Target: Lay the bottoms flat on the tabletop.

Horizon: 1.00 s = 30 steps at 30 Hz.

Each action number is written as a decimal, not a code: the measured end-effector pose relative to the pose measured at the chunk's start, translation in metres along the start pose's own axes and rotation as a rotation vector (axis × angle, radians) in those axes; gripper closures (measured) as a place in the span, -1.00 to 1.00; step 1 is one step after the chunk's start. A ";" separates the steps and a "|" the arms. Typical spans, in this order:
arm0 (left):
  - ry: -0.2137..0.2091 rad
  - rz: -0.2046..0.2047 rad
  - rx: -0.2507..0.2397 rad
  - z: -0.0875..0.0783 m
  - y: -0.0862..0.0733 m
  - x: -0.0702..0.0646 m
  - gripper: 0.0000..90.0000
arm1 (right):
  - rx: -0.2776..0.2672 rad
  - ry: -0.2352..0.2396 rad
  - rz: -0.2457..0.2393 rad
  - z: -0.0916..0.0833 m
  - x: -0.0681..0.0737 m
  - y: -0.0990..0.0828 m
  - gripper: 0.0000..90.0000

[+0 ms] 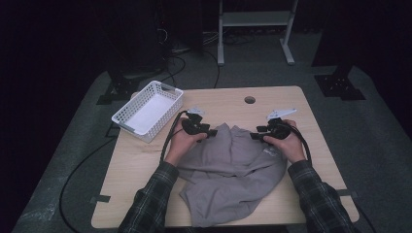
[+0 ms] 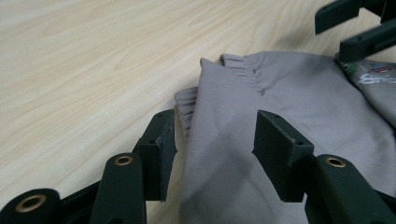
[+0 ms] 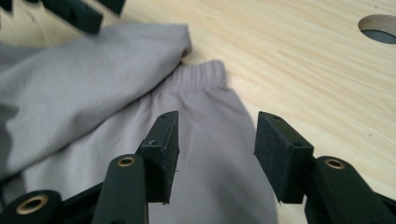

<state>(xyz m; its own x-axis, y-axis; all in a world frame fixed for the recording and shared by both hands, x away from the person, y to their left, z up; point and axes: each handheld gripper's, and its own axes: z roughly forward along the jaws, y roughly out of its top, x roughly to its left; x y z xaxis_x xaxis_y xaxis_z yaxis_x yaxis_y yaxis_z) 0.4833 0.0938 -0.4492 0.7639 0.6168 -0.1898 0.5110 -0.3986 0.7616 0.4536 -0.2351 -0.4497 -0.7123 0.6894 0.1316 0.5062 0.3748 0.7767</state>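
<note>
A grey sweatshirt [image 1: 233,170] lies crumpled on the wooden table [image 1: 141,160]. My left gripper [image 1: 210,132] hovers at its upper left edge and my right gripper [image 1: 254,134] at its upper right, the jaws pointing toward each other. In the left gripper view the left gripper [image 2: 215,133] stands open over a ribbed cuff [image 2: 240,67] and flat grey cloth [image 2: 289,102], with nothing pinched. In the right gripper view the right gripper [image 3: 217,135] is open above a sleeve [image 3: 205,116] with an elastic cuff [image 3: 198,74]; its pads do not touch the fabric.
A white perforated basket [image 1: 148,110] stands at the table's back left corner. A round cable hole [image 1: 249,100] sits near the far edge, also visible as a hole [image 3: 378,28] in the right gripper view. Cables trail off the left side. A metal stand [image 1: 255,29] is behind the table.
</note>
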 end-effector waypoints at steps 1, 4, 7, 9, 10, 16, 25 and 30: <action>0.003 -0.003 0.007 0.003 0.000 0.000 0.08 | -0.004 -0.003 0.005 0.003 -0.003 -0.001 0.08; 0.006 0.009 0.030 0.009 0.000 0.000 0.12 | 0.020 -0.016 0.009 0.014 -0.007 -0.005 0.08; 0.009 0.013 0.049 0.013 0.001 -0.001 0.30 | 0.035 -0.036 0.017 0.023 -0.010 -0.009 0.09; 0.012 0.019 0.054 0.014 0.000 -0.001 0.48 | 0.048 -0.034 0.017 0.027 -0.011 -0.011 0.12; 0.003 0.017 0.061 0.014 0.000 -0.001 0.59 | 0.055 -0.037 0.011 0.028 -0.011 -0.012 0.14; 0.006 0.019 0.097 0.015 -0.002 -0.002 1.00 | 0.076 -0.041 -0.024 0.028 -0.006 -0.013 0.73; -0.010 -0.021 -0.015 -0.016 -0.001 -0.002 1.00 | 0.058 -0.052 0.008 0.019 -0.004 -0.010 0.96; 0.016 -0.036 -0.068 -0.041 -0.005 0.005 1.00 | -0.004 -0.077 0.023 0.004 -0.005 -0.003 0.96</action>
<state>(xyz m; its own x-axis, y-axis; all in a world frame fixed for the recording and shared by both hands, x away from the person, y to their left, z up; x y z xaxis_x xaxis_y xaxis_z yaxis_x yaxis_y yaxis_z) 0.4680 0.1267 -0.4281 0.7388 0.6408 -0.2087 0.5099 -0.3290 0.7948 0.4574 -0.2375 -0.4556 -0.6609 0.7435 0.1019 0.5202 0.3560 0.7763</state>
